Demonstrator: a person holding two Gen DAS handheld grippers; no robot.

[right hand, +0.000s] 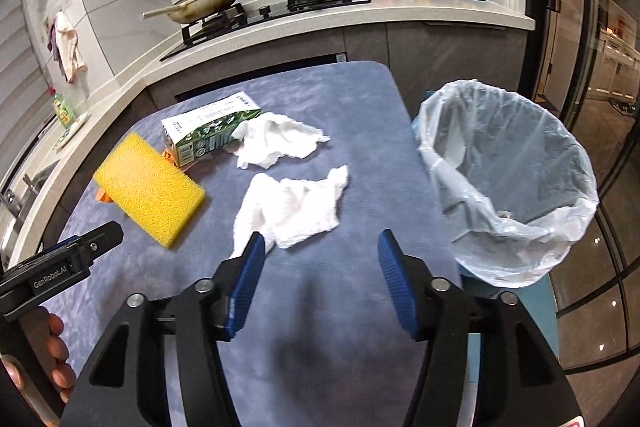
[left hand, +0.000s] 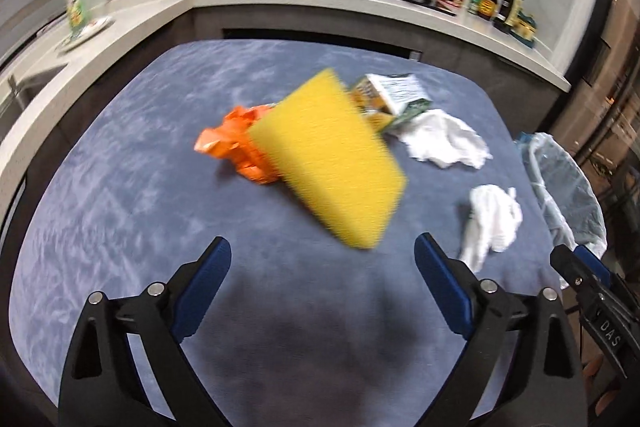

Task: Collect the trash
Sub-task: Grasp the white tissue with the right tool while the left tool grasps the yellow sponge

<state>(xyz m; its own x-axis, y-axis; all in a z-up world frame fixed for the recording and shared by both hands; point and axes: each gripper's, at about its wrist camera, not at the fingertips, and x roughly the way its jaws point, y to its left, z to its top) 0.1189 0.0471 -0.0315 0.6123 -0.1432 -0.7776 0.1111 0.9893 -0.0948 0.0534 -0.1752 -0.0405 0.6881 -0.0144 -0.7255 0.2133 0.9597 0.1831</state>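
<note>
Trash lies across the tabletop [right hand: 340, 99], all left of the bin [right hand: 508, 183]: wrapper [left hand: 232, 143], sponge [right hand: 150, 189], carton [right hand: 208, 133], two tissues [right hand: 294, 207]. I judge nothing is picked yet. My left tongs [left hand: 322, 281] gape wide, empty; right tongs [right hand: 322, 279] likewise, the nearer tissue beside one finger. Next I'd close on that tissue.

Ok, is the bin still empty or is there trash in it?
Nearly empty: in the right wrist view the lined trash bin shows bare liner, with only one small scrap near its front rim.
</note>
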